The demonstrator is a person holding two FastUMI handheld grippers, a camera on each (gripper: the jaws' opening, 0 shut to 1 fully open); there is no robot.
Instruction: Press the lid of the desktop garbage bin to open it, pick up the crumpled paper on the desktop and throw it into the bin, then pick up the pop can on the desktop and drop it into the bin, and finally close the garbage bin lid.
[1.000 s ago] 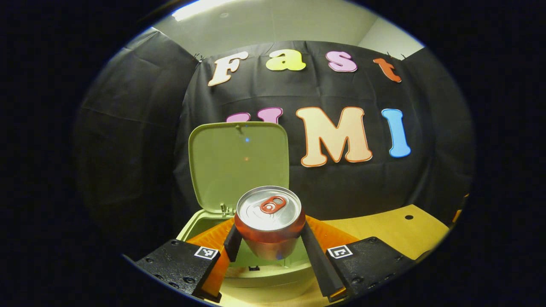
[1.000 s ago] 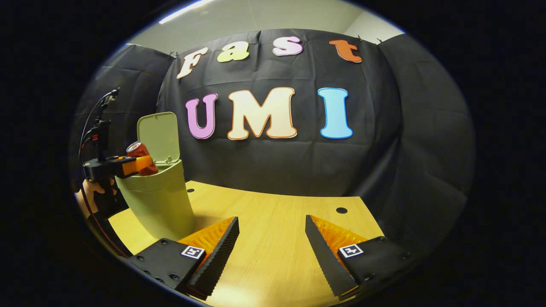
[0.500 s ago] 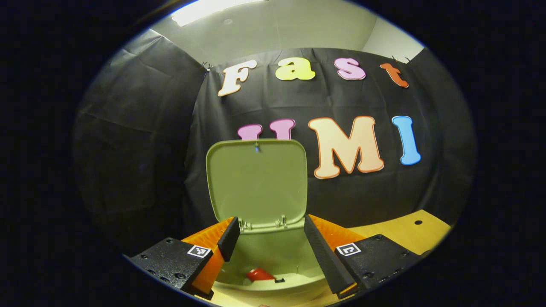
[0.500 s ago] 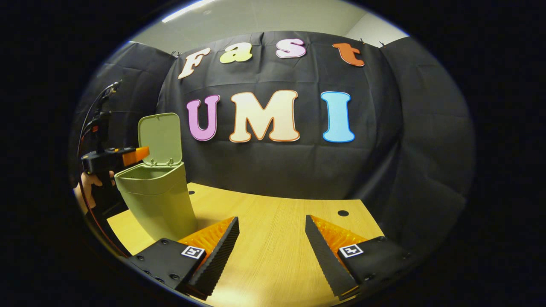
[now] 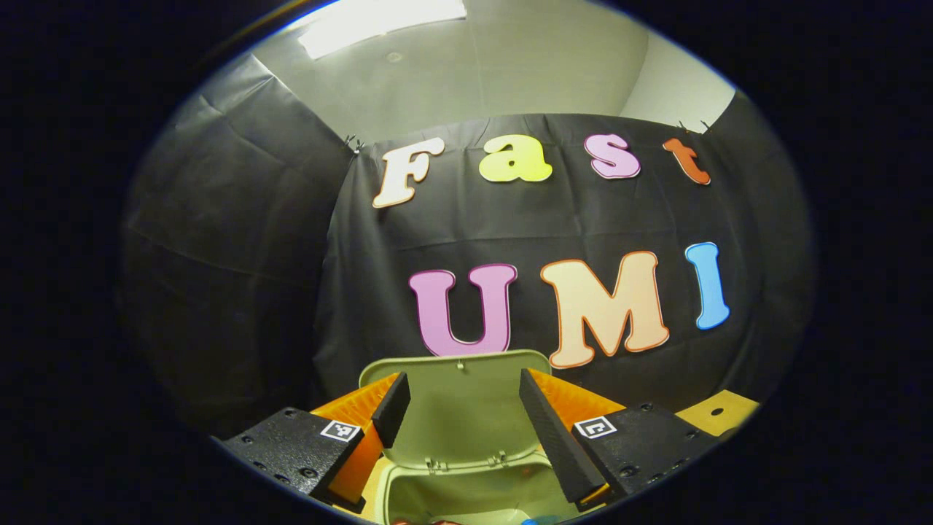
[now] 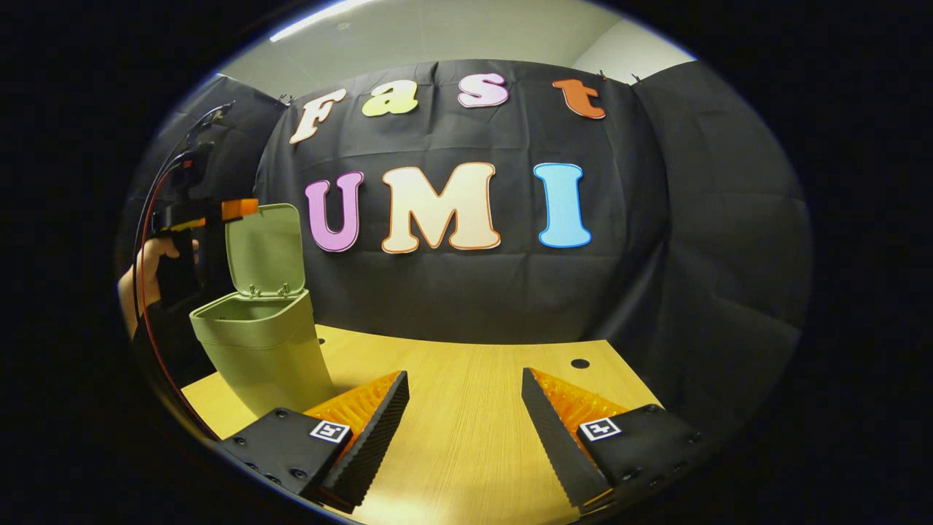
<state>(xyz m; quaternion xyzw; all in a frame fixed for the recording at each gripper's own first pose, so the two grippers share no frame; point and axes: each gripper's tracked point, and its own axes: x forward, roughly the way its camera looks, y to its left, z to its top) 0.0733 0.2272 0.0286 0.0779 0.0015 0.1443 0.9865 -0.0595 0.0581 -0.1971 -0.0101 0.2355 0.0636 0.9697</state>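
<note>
A: What does the bin (image 6: pixel 259 350) look like?

B: It is pale green and tall. It is wider at the top than at the bottom. It stands on the yellow wooden table (image 6: pixel 466 408), near the left side in the right gripper view.

A: Is the lid (image 6: pixel 264 248) up?

B: Yes. The lid stands almost straight up at the back of the bin, on two small hinges. Its corners are round. The bin's mouth is open.

A: Where is the left gripper (image 5: pixel 464 408)?

B: It is up high, just in front of the lid's top edge. A hand (image 6: pixel 149 259) holds it. In the left gripper view the lid (image 5: pixel 466 408) shows between its two fingers.

A: Is it holding anything?

B: No. Its fingers are wide apart with nothing between them.

A: Can you see inside the bin?

B: Only a little, at the very bottom of the left gripper view. There is a small bit of red down there. I cannot tell what it is.

A: And the right gripper (image 6: pixel 464 419)?

B: It is low over the table, well away from the bin. Its fingers are wide apart too, and they hold nothing.
</note>
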